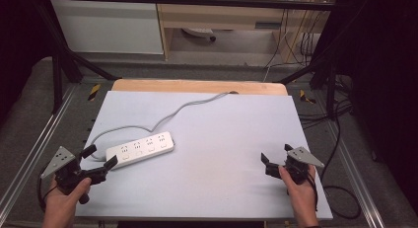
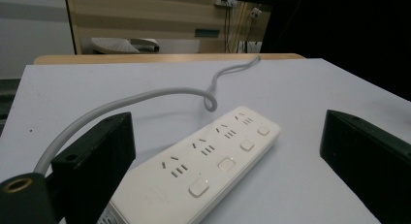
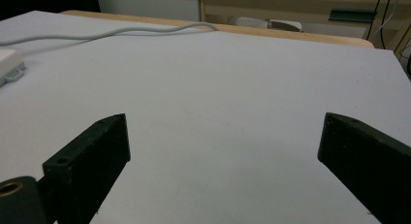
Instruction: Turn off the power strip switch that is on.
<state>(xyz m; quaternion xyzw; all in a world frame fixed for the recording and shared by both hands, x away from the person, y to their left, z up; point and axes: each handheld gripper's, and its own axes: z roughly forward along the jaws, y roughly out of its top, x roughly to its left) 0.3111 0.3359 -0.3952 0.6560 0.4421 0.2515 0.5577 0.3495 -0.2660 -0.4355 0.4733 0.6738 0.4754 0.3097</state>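
Left gripper (image 1: 101,157), jaws spread wide, sits at the near end of the power strip (image 1: 140,149); the strip lies flat on the worktop (image 1: 222,139) between and just ahead of the jaws (its grey cable (image 1: 167,117) curls away beyond). Right gripper (image 1: 276,156), jaws likewise apart, stands well off over bare worktop.

Power strip (image 1: 140,148) on table (image 1: 222,134), left of centre, cord (image 1: 167,117) behind it.
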